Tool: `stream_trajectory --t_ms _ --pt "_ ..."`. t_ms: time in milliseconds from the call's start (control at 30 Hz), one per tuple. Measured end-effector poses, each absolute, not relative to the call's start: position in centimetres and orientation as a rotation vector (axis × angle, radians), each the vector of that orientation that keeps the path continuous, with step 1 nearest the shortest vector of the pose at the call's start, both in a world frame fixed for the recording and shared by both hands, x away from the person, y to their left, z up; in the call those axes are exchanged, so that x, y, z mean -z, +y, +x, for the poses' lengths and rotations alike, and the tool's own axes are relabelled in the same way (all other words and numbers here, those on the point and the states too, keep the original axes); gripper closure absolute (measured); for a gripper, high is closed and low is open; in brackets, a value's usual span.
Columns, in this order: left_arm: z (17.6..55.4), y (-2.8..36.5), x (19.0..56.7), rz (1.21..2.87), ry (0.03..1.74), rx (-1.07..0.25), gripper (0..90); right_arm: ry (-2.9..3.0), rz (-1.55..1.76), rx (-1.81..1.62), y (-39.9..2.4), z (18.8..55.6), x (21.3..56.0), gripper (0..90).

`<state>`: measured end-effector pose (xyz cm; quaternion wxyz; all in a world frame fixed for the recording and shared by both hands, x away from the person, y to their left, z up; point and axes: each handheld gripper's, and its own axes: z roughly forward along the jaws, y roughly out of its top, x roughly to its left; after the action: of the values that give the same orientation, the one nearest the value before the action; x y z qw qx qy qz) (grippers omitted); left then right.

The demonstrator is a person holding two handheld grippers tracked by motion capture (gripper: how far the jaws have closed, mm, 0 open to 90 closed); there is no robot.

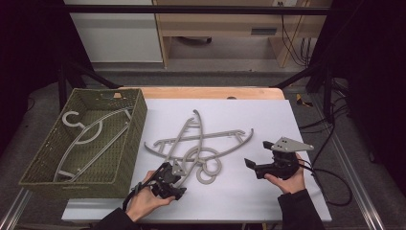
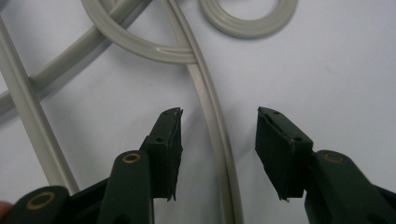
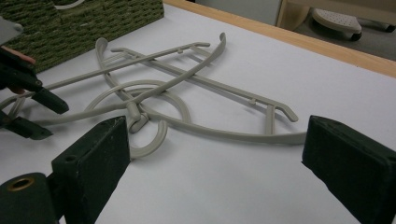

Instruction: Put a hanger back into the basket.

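**One hanger binned, two to go**

On the counter (image 1: 268, 201), the green basket (image 1: 129, 143) already holds one hanger (image 1: 88, 136). Two crossed hangers (image 1: 198, 141) remain outside (tangled together). Left gripper (image 2: 219, 140) jaws straddle a hanger arm, unclamped; right gripper (image 3: 215, 163) gapes wide, empty.
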<state>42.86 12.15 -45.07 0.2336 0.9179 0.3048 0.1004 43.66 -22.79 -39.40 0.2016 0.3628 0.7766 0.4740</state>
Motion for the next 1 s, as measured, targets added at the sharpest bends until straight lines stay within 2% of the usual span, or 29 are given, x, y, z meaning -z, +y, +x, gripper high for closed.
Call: stream_trajectory --t_ms 233,467,533,700,800,1000 --pt "43.9 12.0 45.5 2.519 0.904 -0.259 63.5 2.170 1.012 -1.331 -22.9 43.6 39.3 7.8" --pt "43.8 11.7 45.4 2.517 0.942 -0.246 70.6 2.175 1.012 -1.329 -22.8 43.7 39.4 7.9" --pt "43.9 11.7 45.4 2.520 0.954 -0.247 76.2 2.175 1.014 -1.331 -22.8 43.7 39.4 7.9" --pt "43.7 11.9 45.4 2.505 0.974 -0.253 79.7 2.178 1.013 -1.332 -22.8 43.6 39.4 7.9" --pt "43.6 12.2 45.2 2.516 0.944 -0.226 81.3 2.179 1.011 -1.329 -22.8 43.6 39.4 7.9" --pt "42.8 12.7 44.2 2.512 0.879 -0.252 81.7 2.177 1.007 -1.338 -23.0 43.6 39.3 8.0"
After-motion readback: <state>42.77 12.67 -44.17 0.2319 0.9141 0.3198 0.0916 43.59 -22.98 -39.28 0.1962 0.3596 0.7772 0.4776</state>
